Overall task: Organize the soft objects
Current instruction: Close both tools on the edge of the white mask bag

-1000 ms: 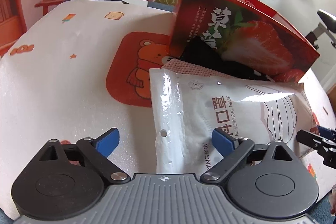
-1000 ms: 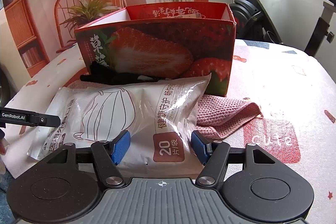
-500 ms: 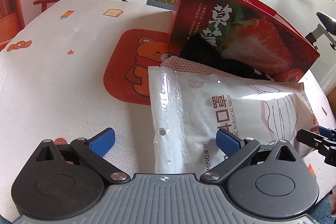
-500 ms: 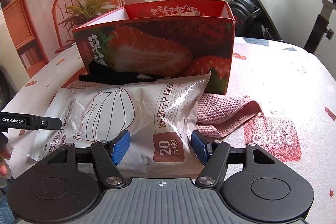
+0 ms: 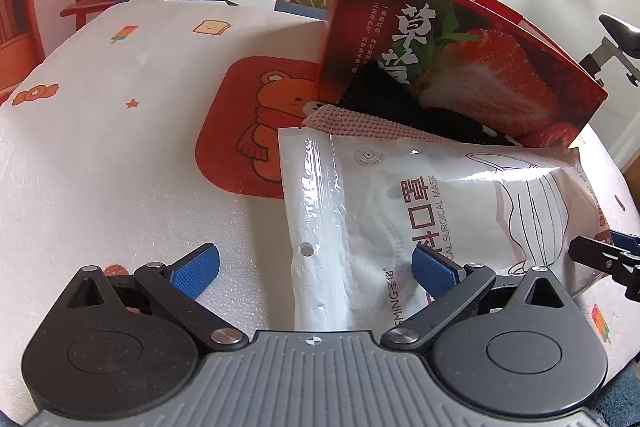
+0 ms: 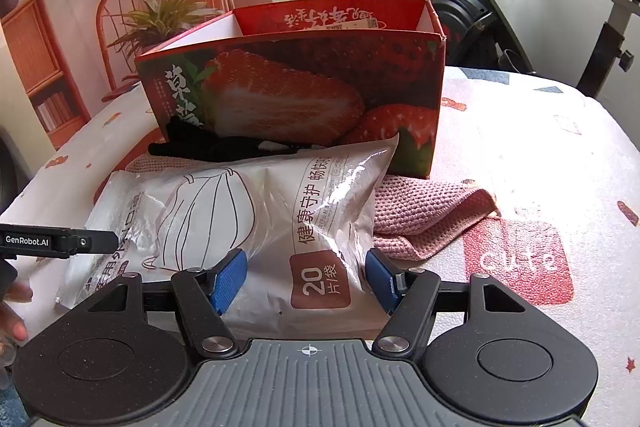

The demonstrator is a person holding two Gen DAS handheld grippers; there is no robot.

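Note:
A white plastic bag of surgical masks (image 5: pixel 420 211) (image 6: pixel 256 223) lies on the table in front of a red strawberry carton (image 5: pixel 452 67) (image 6: pixel 296 99). A pink knitted cloth (image 5: pixel 360 121) (image 6: pixel 428 219) lies under the bag, and a black soft item (image 5: pixel 380 95) (image 6: pixel 212 147) rests against the carton. My left gripper (image 5: pixel 316 265) is open, its fingers straddling the bag's sealed end. My right gripper (image 6: pixel 306 281) is open, its fingers on either side of the bag's other end. Neither holds anything.
The table (image 5: pixel 100 147) has a white cloth with cartoon prints and a red bear patch (image 5: pixel 256 131). A red "cute" patch (image 6: pixel 516 263) lies at the right. A chair and potted plant (image 6: pixel 160 19) stand behind, and an exercise bike (image 6: pixel 500 7) stands at the back right.
The left gripper has drawn back and shifted slightly, so the bag sits a little farther off. The right gripper's view has barely changed. Both stay open.

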